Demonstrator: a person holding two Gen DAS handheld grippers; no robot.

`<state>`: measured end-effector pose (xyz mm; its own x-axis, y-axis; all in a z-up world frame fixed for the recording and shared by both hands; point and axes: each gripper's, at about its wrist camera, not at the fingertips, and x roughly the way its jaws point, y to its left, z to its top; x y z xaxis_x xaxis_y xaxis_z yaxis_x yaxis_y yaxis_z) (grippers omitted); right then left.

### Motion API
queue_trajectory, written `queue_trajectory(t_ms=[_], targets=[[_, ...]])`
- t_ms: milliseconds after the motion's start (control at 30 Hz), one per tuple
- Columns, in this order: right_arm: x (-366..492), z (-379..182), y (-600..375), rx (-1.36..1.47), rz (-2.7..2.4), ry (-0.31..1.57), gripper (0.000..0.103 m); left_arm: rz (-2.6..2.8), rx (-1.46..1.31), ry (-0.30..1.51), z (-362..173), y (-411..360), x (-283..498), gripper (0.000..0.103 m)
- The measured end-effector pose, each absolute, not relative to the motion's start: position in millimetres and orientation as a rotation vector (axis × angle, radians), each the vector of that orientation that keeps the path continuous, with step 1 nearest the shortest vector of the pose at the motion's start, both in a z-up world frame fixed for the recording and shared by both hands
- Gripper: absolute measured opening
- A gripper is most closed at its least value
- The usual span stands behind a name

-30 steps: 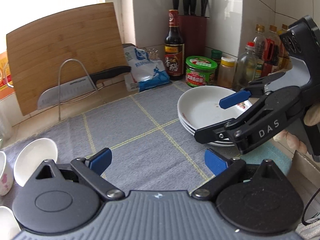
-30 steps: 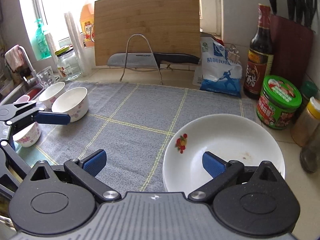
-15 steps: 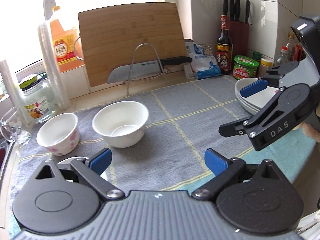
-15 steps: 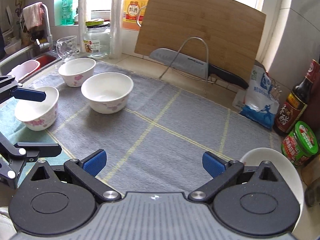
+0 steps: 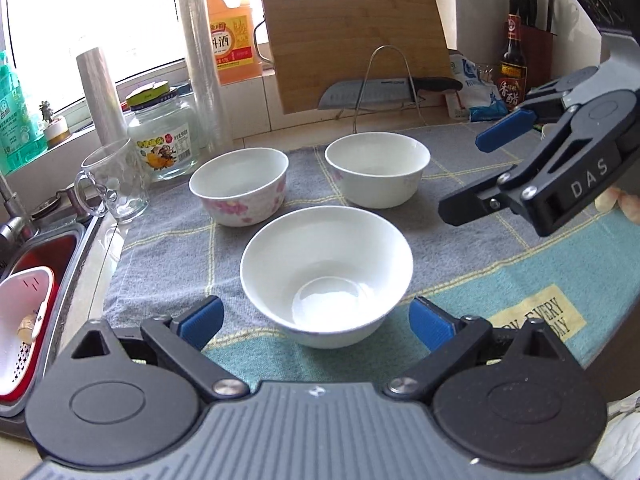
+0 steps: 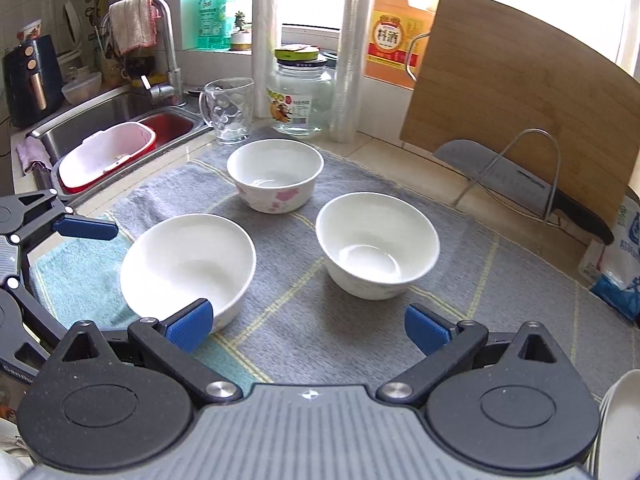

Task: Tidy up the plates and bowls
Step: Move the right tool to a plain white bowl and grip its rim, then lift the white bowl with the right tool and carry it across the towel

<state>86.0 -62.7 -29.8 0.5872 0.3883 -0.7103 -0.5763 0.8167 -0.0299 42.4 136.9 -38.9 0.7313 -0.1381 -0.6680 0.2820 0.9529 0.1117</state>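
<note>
Three white bowls stand on the grey cloth (image 5: pixel 168 248). The near bowl (image 5: pixel 326 274) sits just ahead of my open, empty left gripper (image 5: pixel 316 322), between its fingertips. A pink-flowered bowl (image 5: pixel 239 185) and a plain bowl (image 5: pixel 377 168) stand behind it. In the right wrist view they are the near bowl (image 6: pixel 188 268), the flowered bowl (image 6: pixel 275 174) and the plain bowl (image 6: pixel 377 244). My right gripper (image 6: pixel 308 326) is open and empty, hovering short of the bowls; it also shows in the left wrist view (image 5: pixel 500 152). A plate rim (image 6: pixel 618 420) shows at the right edge.
A sink (image 6: pixel 120 120) with a red and white basket (image 6: pixel 104 156) lies left. A glass mug (image 5: pixel 114 182), jar (image 5: pixel 164 140), cutting board (image 5: pixel 356 40) and knife on a wire rack (image 5: pixel 384 92) line the back. Sauce bottle (image 5: pixel 511 64) and knife block stand far right.
Both grippers have swung left, away from the stacked plates towards the bowls. The near bowl now sits between my left fingertips. Both stay open.
</note>
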Motion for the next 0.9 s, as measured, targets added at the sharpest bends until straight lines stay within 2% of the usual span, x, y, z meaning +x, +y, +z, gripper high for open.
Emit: queue_trajectory(t_ms=[533, 900], targets=[[114.4, -55.4, -4.4, -0.243, 0.723, 0.827, 0.100, -0.297, 0.215, 0.699, -64.5, 139.6, 57.2, 0.097], [124.5, -69.1, 2.5, -0.244, 0.763, 0.890, 0.081, -0.338, 0.216, 0.694, -64.2, 139.3, 62.5, 0.092]])
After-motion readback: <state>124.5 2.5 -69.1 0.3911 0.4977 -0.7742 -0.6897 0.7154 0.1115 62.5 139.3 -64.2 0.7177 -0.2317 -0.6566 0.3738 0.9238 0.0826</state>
